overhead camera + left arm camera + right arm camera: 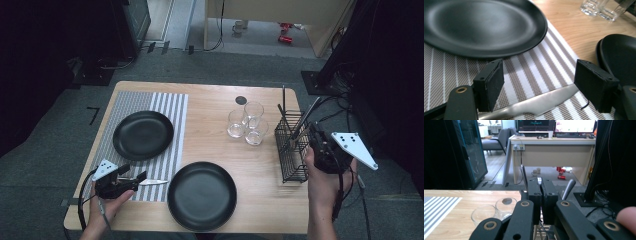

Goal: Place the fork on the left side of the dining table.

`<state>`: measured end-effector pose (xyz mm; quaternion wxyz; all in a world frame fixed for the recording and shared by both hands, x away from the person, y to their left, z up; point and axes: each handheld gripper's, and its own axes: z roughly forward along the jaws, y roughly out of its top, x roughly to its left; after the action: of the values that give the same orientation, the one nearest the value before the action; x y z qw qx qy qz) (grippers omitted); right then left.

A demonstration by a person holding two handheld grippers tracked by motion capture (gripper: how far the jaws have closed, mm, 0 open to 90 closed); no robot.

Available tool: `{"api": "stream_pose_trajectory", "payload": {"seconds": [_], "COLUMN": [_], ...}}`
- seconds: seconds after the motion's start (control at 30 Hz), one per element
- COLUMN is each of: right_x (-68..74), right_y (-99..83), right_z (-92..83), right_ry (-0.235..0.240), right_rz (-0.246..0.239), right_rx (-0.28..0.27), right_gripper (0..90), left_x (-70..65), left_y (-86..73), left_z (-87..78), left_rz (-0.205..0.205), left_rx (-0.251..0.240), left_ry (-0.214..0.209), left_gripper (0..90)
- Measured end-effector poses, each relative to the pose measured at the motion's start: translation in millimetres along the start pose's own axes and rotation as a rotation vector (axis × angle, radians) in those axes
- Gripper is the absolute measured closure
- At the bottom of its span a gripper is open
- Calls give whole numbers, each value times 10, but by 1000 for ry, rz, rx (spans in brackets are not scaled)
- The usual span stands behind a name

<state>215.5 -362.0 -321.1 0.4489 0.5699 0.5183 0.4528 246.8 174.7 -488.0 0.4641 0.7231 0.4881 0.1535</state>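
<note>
A silver knife (pixel 155 182) lies on the striped placemat (pixel 167 107) between two black plates. My left gripper (pixel 134 176) hovers over its handle end, open; in the left gripper view the knife (pixel 541 101) lies beneath the left gripper (pixel 539 85), with both pads clear of it. At the right, my right gripper (pixel 314 132) is above the wire cutlery basket (pixel 290 145). In the right gripper view, the right gripper (pixel 541 187) is shut on a thin silver utensil handle (pixel 539 180), whose tip pokes out above the pads. What kind of utensil it is stays hidden.
One black plate (pixel 142 135) rests on the placemat, another (pixel 201 196) near the table's front edge. Three clear glasses (pixel 247 122) stand just left of the basket. Two more handles (pixel 524 173) (pixel 569 188) rise from the basket. Cables and dark equipment surround the table.
</note>
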Motion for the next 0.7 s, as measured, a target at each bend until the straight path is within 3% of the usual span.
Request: {"api": "stream_pose_trajectory", "payload": {"seconds": [0.1, 0.4, 0.7], "right_x": [53, 206, 410], "right_y": [82, 300, 341], "right_z": [-46, -145, -160], "right_ry": [8, 33, 100], "right_rz": [1, -14, -24], "right_rx": [-15, -51, -61], "right_gripper": [886, 886, 886], "left_x": [-40, -89, -232], "left_y": [59, 177, 299], "left_z": [-7, -12, 35], "left_rz": [13, -5, 32], "left_rx": [-10, -40, -51], "left_ry": [8, -9, -30], "left_gripper": [243, 242, 241]}}
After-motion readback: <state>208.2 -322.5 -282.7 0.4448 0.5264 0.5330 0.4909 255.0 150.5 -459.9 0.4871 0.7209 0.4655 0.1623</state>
